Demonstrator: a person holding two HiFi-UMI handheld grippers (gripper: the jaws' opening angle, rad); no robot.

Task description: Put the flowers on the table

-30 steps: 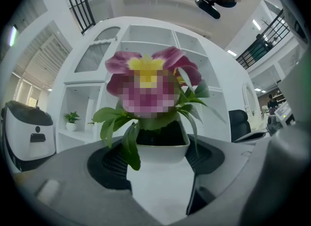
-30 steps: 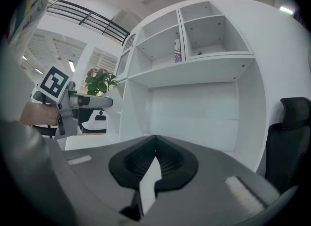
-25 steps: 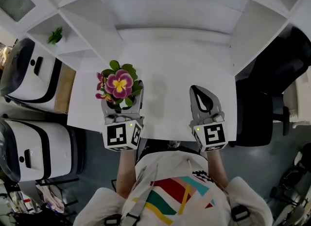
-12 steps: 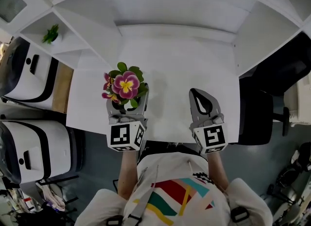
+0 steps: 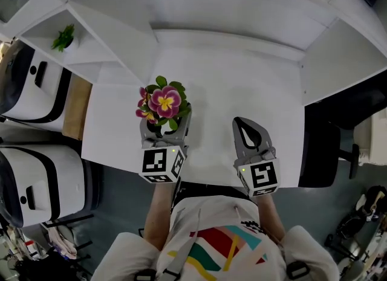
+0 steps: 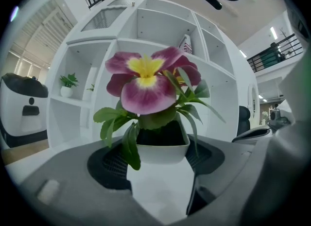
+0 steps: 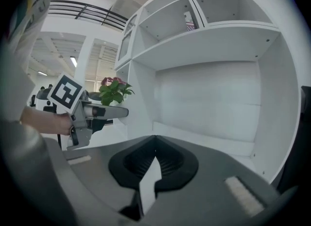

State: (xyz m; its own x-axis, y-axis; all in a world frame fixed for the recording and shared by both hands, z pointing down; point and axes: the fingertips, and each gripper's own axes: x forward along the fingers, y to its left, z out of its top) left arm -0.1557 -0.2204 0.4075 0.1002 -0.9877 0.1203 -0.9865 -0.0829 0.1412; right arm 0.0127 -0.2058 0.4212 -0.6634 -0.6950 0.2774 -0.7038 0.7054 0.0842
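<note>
A white pot (image 6: 163,151) with a purple and yellow flower (image 5: 164,101) and green leaves sits between the jaws of my left gripper (image 5: 164,130), which is shut on the pot's sides. It hangs over the left front part of the white table (image 5: 242,80); whether the pot touches the tabletop is hidden. In the left gripper view the flower (image 6: 146,81) fills the middle, above the left gripper (image 6: 163,164). My right gripper (image 5: 240,122) is over the table's right front, shut with nothing in it. In the right gripper view its tips (image 7: 155,138) meet, and the left gripper (image 7: 92,113) shows with the flower (image 7: 114,89).
White shelving (image 5: 121,32) rises behind and beside the table. A small green plant (image 5: 63,38) stands in a left shelf compartment. Two white and black machines (image 5: 33,83) (image 5: 36,183) stand on the floor at the left. A dark chair (image 5: 326,153) is at the right.
My left gripper has carried the flower pot to the right and lower over the table. My right gripper has drawn back a little toward the front edge, still shut.
</note>
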